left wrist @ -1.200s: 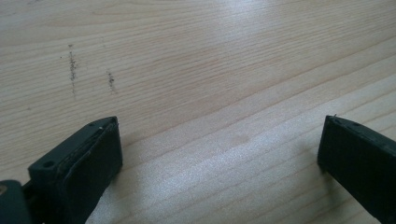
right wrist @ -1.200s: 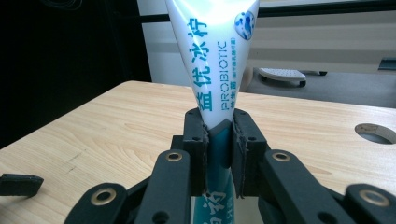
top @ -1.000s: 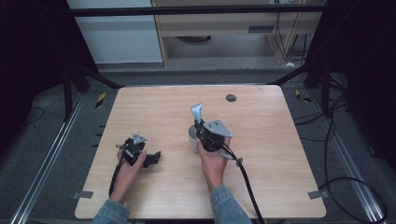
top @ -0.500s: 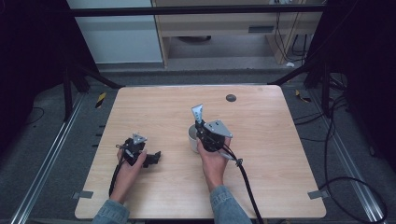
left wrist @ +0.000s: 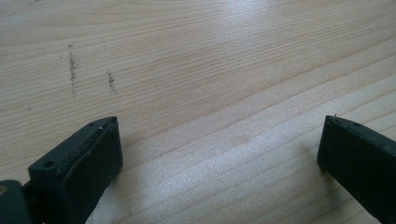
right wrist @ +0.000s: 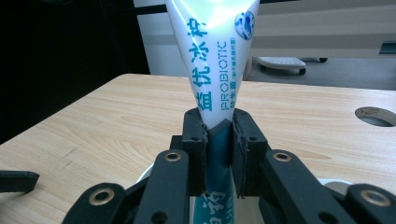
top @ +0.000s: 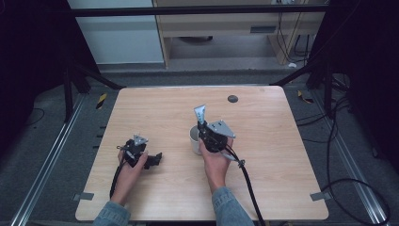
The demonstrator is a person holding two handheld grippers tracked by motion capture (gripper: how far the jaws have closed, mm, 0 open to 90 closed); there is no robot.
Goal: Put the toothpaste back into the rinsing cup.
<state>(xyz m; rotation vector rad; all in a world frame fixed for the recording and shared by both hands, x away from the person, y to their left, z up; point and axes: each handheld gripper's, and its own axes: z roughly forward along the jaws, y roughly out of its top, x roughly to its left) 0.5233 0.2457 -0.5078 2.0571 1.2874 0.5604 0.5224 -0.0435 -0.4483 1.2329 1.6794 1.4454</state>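
Note:
My right gripper (top: 203,126) is shut on a white and teal toothpaste tube (top: 201,114) and holds it upright over a white cup (top: 195,140) at the table's middle. In the right gripper view the tube (right wrist: 212,65) rises between the pads (right wrist: 198,140), with its lower end down toward the cup's rim (right wrist: 338,185). My left gripper (top: 154,160) rests low on the wooden table (top: 263,150) at the left, its jaws pointing right. In the left gripper view the left gripper (left wrist: 219,149) stands open over bare wood, with nothing between the fingers (left wrist: 88,163).
A dark round hole (top: 232,99) sits near the table's far edge. Beyond the table stand a pale cabinet (top: 117,37) and a wooden bench (top: 226,23). Cables (top: 348,155) lie on the floor at the right.

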